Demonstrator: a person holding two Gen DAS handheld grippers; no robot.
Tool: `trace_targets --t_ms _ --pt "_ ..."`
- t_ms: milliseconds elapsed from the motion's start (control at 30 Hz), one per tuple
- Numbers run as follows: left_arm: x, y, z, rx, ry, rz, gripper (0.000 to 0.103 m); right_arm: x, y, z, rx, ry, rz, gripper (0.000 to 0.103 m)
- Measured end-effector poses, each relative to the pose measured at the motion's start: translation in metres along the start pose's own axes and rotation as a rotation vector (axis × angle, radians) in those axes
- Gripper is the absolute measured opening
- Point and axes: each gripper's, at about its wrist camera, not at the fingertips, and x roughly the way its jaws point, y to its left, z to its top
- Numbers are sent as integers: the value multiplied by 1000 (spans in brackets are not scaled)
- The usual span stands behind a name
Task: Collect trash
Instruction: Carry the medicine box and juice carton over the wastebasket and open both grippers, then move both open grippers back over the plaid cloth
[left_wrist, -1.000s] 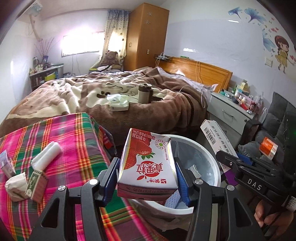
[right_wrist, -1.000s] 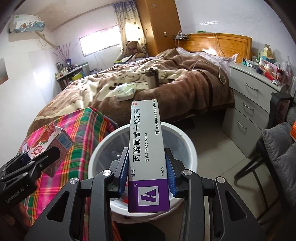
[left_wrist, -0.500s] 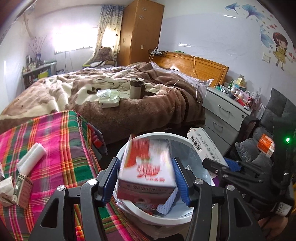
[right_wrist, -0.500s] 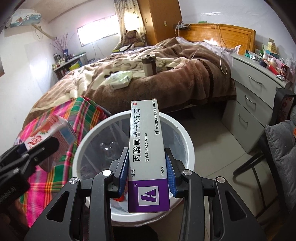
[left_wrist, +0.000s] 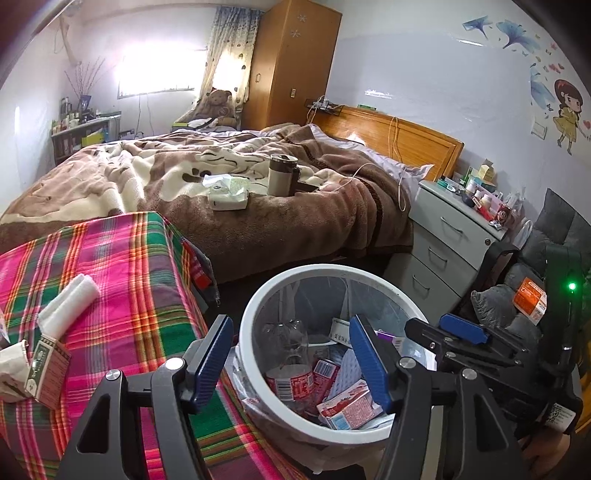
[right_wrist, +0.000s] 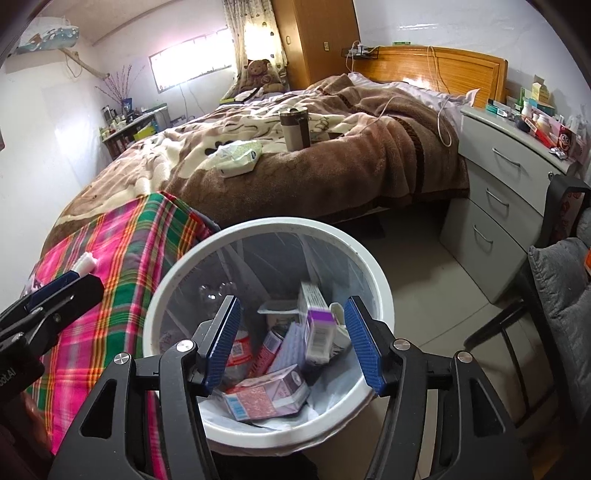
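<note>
Blue-padded left gripper (left_wrist: 293, 356) & right gripper (right_wrist: 291, 341) both just opened, jaws spread w/ nothing between them, above white bin (right_wrist: 373, 280). Red milk carton (left_wrist: 349, 404) and purple-ended box (right_wrist: 316, 325) lie inside bin w/ other trash.

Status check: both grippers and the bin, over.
Left gripper and right gripper just opened, both empty. Milk carton and purple box in white bin. Nothing blocking.
</note>
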Motion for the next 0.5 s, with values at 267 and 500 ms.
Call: trace_targets --t_ms 267,500 --pt "-28 12 1 -8 -40 23 65 -8 15 2 -3 -36 22 60" --pt "-53 27 -2 -20 -67 55 65 -14 32 1 -12 -58 50 60"
